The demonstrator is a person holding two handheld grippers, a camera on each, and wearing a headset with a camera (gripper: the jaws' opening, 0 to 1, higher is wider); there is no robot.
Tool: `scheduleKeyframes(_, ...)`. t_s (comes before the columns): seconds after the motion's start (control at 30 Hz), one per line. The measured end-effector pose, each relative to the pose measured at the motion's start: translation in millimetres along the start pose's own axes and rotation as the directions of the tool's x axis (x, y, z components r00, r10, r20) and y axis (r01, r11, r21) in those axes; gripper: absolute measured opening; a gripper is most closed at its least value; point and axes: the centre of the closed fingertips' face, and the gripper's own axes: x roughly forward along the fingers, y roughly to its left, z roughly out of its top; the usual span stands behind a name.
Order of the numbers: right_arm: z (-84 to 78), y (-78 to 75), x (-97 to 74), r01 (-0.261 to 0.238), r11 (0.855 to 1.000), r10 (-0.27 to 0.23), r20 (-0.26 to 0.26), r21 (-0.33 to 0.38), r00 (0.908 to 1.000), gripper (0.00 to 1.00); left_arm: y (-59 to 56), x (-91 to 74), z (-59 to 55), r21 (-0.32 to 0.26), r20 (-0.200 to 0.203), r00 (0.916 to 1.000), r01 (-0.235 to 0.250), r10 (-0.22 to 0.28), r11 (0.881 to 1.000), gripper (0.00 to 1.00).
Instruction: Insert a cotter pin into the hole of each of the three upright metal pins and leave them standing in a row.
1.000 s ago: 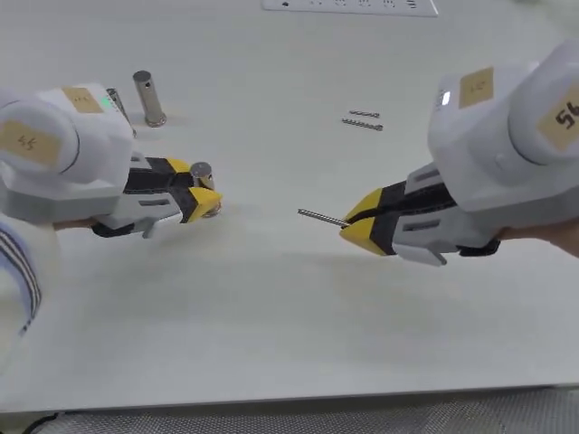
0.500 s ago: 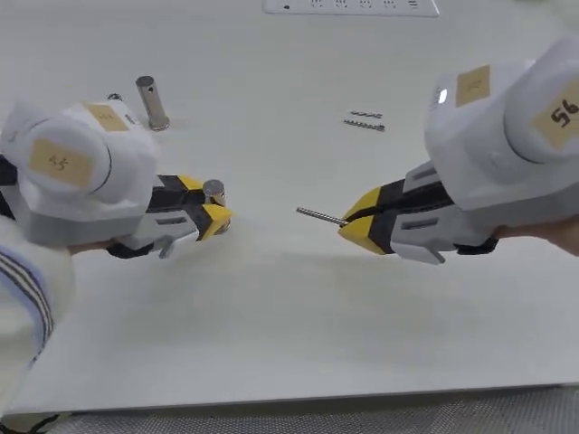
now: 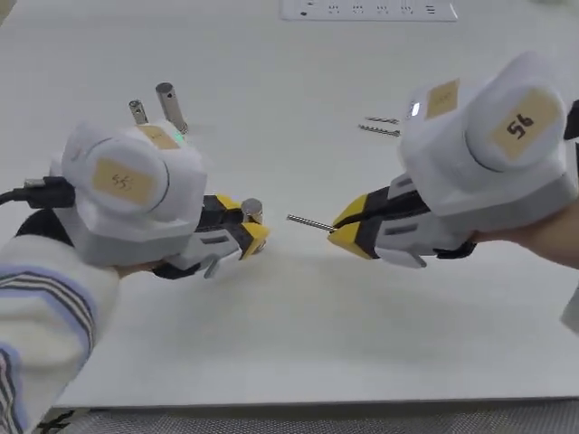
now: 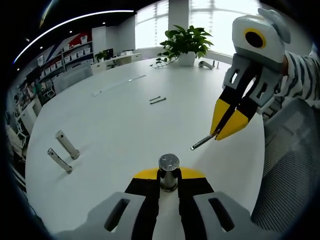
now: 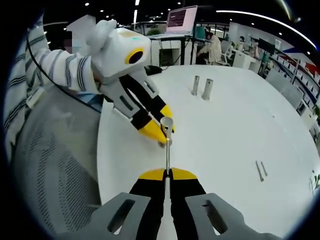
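At centre frame in the head view, my left gripper [image 3: 254,237] is clamped on an upright metal pin [image 3: 252,212], and my right gripper [image 3: 341,232] pinches a cotter pin [image 3: 308,222] by its tail. Both look like stiff, slick steel. The cotter pin seems light and thin, so I judge it best held far back. The gap between them is narrower than a second ago.
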Motion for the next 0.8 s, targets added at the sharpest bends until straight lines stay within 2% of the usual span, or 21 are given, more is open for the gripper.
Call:
scheduleKeyframes(0.17,1.9,1.0,5.8,-0.015,1.000,0.015,-0.001,-0.008,0.9999,0.03,-5.1,1.5,1.4,-0.002,0.006,0.9999,0.010,-0.010,1.000,0.11)
scheduleKeyframes(0.8,5.6,-1.1,7.2,-0.017,0.999,0.017,-0.003,-0.034,0.9998,0.03,-3.5,3.5,3.7,-0.012,0.019,0.9998,0.005,-0.005,1.000,0.11)
